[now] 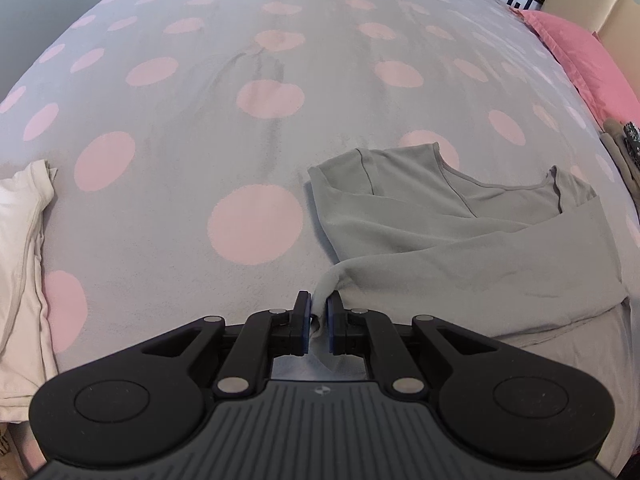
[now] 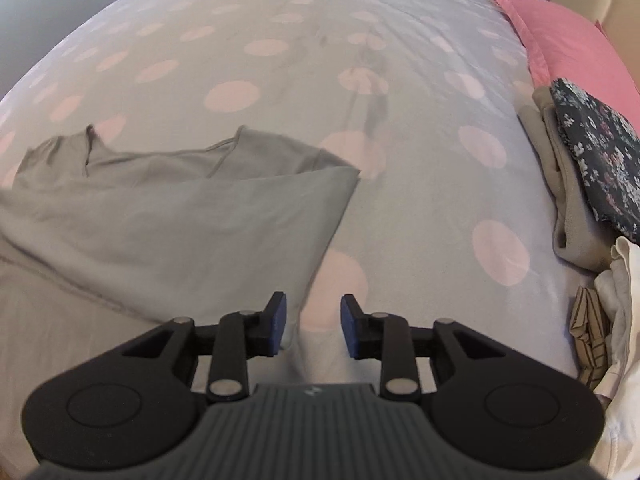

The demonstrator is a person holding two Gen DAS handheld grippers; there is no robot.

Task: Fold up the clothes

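Note:
A grey top [image 1: 460,240] lies partly folded on the polka-dot bed cover [image 1: 256,120], its neckline toward the far side. My left gripper [image 1: 319,312] is shut on a bunched corner of the grey top at its near left edge. In the right wrist view the same grey top [image 2: 172,216] lies to the left. My right gripper [image 2: 313,320] is open and empty, just above the cover beside the top's near right edge, whose fabric lies against the left finger.
A cream garment [image 1: 20,260] lies at the left edge of the bed. A pile with a beige garment [image 2: 560,184], a dark floral piece [image 2: 596,148] and white and striped clothes [image 2: 612,320] sits at the right. A pink pillow [image 2: 560,28] lies far right.

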